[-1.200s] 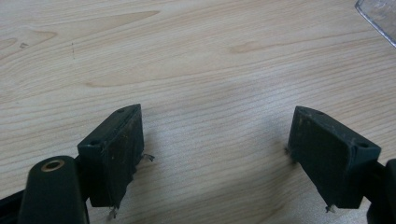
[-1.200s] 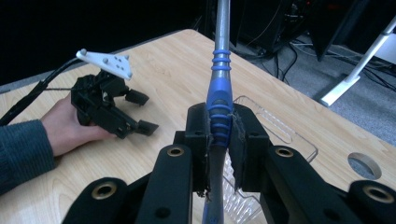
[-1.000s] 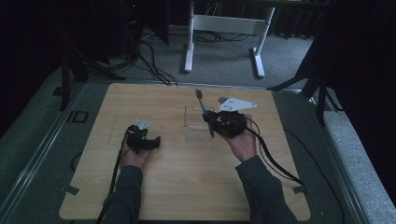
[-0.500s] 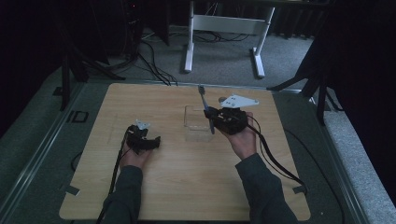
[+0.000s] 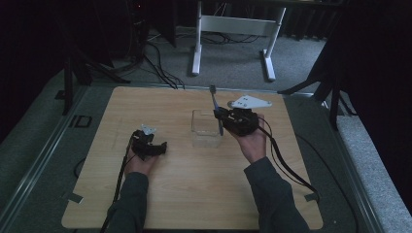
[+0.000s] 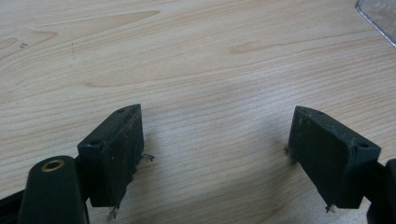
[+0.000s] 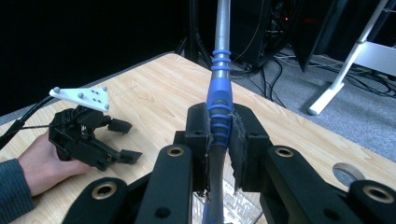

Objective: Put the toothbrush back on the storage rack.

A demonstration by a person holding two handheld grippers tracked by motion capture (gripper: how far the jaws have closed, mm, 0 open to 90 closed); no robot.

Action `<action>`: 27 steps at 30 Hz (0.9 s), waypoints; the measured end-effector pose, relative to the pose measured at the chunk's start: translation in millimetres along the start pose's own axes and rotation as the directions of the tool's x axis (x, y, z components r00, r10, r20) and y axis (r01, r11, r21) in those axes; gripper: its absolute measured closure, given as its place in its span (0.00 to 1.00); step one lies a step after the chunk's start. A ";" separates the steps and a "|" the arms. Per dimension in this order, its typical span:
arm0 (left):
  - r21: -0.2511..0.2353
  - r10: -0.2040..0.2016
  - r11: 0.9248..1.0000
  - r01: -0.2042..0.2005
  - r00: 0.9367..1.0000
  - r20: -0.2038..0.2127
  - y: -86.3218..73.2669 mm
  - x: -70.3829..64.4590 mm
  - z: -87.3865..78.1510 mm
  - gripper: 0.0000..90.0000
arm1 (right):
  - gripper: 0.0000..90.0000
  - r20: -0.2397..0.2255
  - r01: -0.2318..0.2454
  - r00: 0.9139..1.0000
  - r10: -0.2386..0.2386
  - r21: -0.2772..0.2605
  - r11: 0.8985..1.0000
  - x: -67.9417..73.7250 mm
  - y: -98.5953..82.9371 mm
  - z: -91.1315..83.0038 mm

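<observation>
The right claw [image 7: 219, 140] is clamped on a blue-handled tool [image 7: 219, 93], held upright beside the clear box [image 5: 206, 127] on the desk [image 5: 194, 194]. The left claw [image 6: 215, 154] rests wide and empty. The grip is narrow — the tool could pivot, slip, or knock the light box aside.

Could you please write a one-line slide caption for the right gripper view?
Right gripper clamps a blue-handled tool above the wooden table, left gripper open beyond.

Desk [image 5: 194, 194]: pale wood, grain streaks. Tool [image 7: 219, 93], frame centre: blue ribbed handle, grey metal shaft. Container [image 5: 206, 128]: clear, diamond-textured base. Both grippers [image 5: 148, 145] [image 7: 219, 135]: black jaws, brass rivets, white plates. Sleeves [image 5: 272, 199]: grey-blue. Carpet [image 5: 233, 63], upper frame: grey.
</observation>
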State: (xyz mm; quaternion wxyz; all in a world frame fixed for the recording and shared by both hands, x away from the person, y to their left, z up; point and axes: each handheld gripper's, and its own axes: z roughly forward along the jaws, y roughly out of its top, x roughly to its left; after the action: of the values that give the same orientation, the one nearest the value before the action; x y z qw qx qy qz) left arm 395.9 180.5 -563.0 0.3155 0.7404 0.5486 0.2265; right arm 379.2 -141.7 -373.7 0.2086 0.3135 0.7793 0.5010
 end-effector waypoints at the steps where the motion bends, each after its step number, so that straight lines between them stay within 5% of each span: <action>1: -0.001 -0.001 1.000 0.001 1.000 0.000 0.0 -0.1 0.1 0.21 | 0.87 0.000 0.001 1.000 -0.001 -0.004 1.000 -1.0 0.3 0.3; 27: 0.001 0.002 1.000 -0.002 1.000 0.000 0.0 0.1 -0.1 0.21 | 0.87 0.017 -0.030 0.999 0.031 -0.039 0.999 -15.9 4.1 7.3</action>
State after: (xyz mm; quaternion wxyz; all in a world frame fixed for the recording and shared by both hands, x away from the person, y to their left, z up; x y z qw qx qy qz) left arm 395.8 180.7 -562.9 0.3150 0.7411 0.5479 0.2265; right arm 396.4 -146.8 -372.8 0.2138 0.3258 0.7625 0.5165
